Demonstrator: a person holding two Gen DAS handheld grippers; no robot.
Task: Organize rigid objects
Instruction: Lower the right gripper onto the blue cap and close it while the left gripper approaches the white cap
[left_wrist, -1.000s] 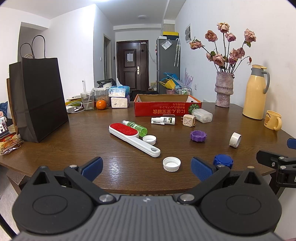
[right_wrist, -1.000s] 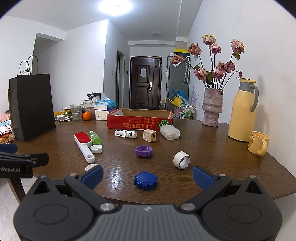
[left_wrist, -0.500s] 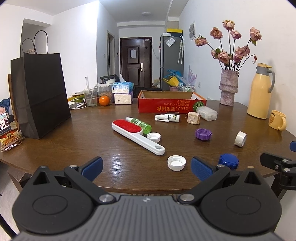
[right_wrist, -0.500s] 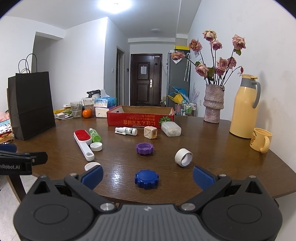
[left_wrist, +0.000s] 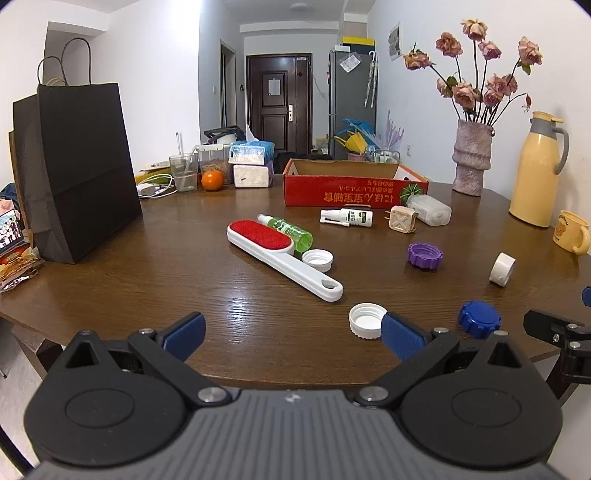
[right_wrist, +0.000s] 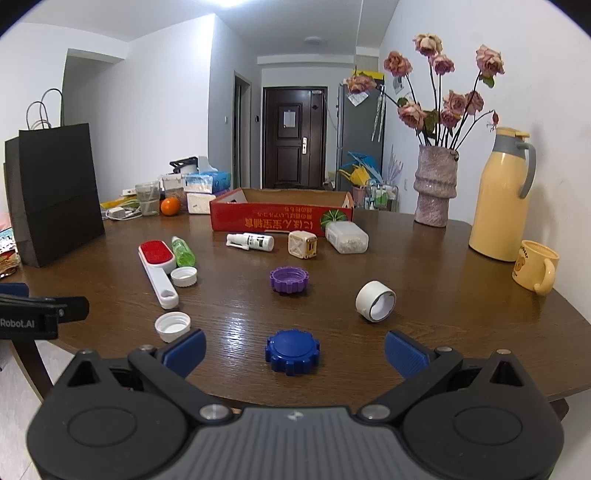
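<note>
Small rigid items are scattered on a brown wooden table (left_wrist: 147, 258). A red-and-white lint brush (left_wrist: 280, 258) lies beside a green bottle (left_wrist: 288, 230). Two white caps (left_wrist: 317, 259) (left_wrist: 365, 320), a purple lid (right_wrist: 289, 279), a blue lid (right_wrist: 292, 350) and a white tape roll (right_wrist: 376, 301) lie nearer the front edge. A spray bottle (right_wrist: 251, 242), a small cube (right_wrist: 302, 244) and a clear case (right_wrist: 346, 237) sit before an open red cardboard box (right_wrist: 280, 218). My left gripper (left_wrist: 293, 334) and right gripper (right_wrist: 294, 347) hover open over the table's front edge, holding nothing.
A black paper bag (left_wrist: 74, 166) stands at the left. A vase of roses (right_wrist: 436, 192), a yellow thermos (right_wrist: 502, 195) and a yellow mug (right_wrist: 535, 266) stand at the right. Tissue packs, a cup and an orange (left_wrist: 212, 180) crowd the far left corner.
Both grippers have drifted slightly forward and up over the table edge, so the objects sit a little lower in view. Nothing on the table has moved.
</note>
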